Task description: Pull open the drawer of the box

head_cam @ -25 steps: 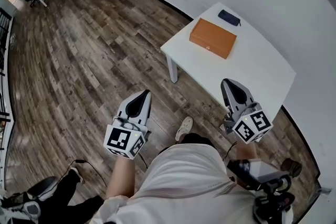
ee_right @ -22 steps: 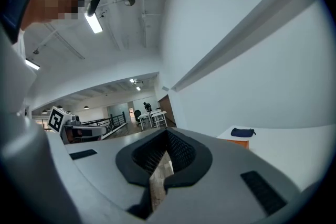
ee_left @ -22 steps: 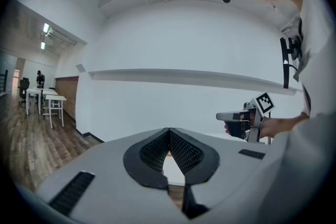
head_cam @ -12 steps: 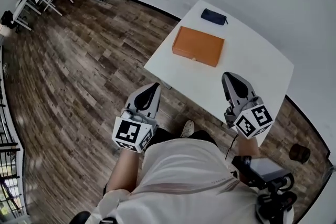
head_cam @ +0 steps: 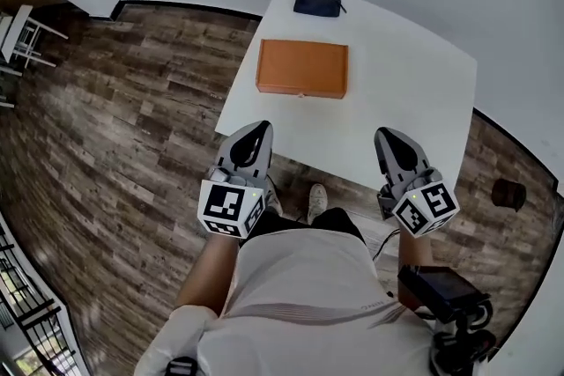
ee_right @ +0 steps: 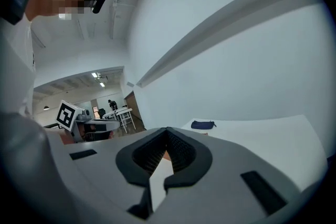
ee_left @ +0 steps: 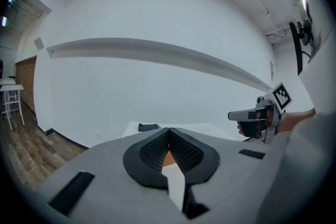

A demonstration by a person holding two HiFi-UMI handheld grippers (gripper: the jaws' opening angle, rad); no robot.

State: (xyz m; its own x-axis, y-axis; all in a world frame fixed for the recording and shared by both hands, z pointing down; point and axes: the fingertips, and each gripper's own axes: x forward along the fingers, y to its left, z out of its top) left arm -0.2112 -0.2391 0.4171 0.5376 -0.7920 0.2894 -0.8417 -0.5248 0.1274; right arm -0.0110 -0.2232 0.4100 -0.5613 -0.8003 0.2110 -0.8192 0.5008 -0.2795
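- Now, far left, the wooden floor [head_cam: 123, 128] is taking up that whole side of the head view.
- Next, the left gripper [head_cam: 262, 127] is hovering at the near edge of the white surface [head_cam: 405, 92], close to its left corner. Its jaws are clenched tight together with nothing between them, and they are pointing toward the box.
- Down between the two grippers, the person's shoe [head_cam: 315, 202] is showing on the floor.
- Moving along, the orange box [head_cam: 302, 68] is lying flat on the left half of the surface, beyond both grippers and touched by neither. It is looking closed, with a small pull [head_cam: 302, 95] on the long side that is facing the person.
- Just behind it, a dark blue pouch [head_cam: 318, 4] is sitting near the far edge, apart from the box.
- Further right, the right gripper [head_cam: 388, 135] is hanging over the near part of the surface, with its jaws pressed together and gripping nothing.
- Far right, a dark round object [head_cam: 508, 192] is resting on the floor, and I cannot tell what it is.
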